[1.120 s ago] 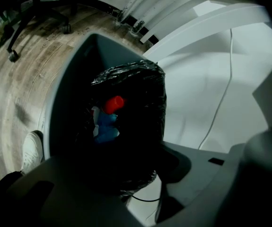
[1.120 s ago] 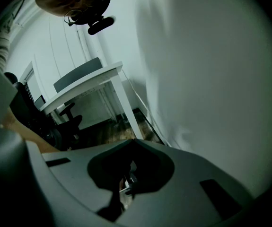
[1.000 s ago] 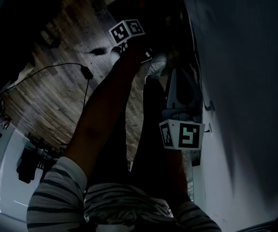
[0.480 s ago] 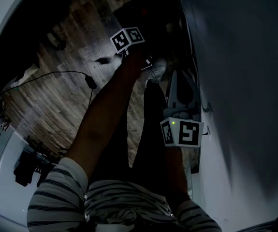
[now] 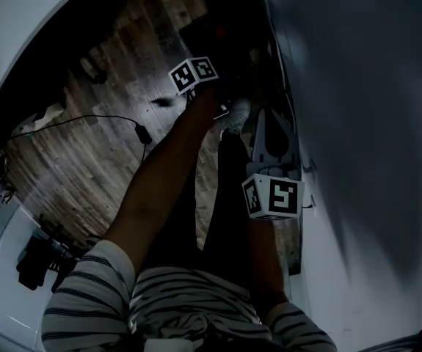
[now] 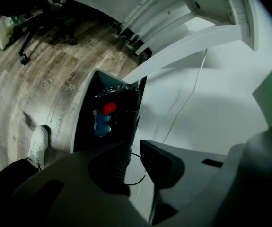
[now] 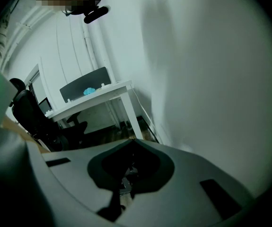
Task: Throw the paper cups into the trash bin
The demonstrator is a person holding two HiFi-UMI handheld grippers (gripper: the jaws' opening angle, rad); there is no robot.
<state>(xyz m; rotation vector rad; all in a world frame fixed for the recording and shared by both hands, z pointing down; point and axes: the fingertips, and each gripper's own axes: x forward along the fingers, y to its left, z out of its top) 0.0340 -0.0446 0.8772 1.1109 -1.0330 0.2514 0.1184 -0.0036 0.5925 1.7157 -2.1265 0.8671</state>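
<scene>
Left gripper (image 6: 135, 148): jaws stand a narrow gap apart and have just been closing; nothing between them. It points down over the trash bin (image 6: 121, 126), which stands on the wooden floor (image 6: 46, 79) against the white wall (image 6: 211, 108).

Bin contents: a red object (image 6: 108, 109) and a blue object (image 6: 101, 124) lie together on the dark inside. Too small to tell whether they are paper cups.

Right gripper (image 7: 133, 142): jaws pressed together at the tips, empty. It faces the wall, with a white desk (image 7: 93, 98) off to its left.

Head view: left marker cube (image 5: 194, 73) far out on the extended arm, right marker cube (image 5: 273, 195) nearer the body, beside the wall. The person's white shoe (image 6: 38, 145) stands on the floor just left of the bin. A thin cable (image 6: 188, 98) runs down the wall.
</scene>
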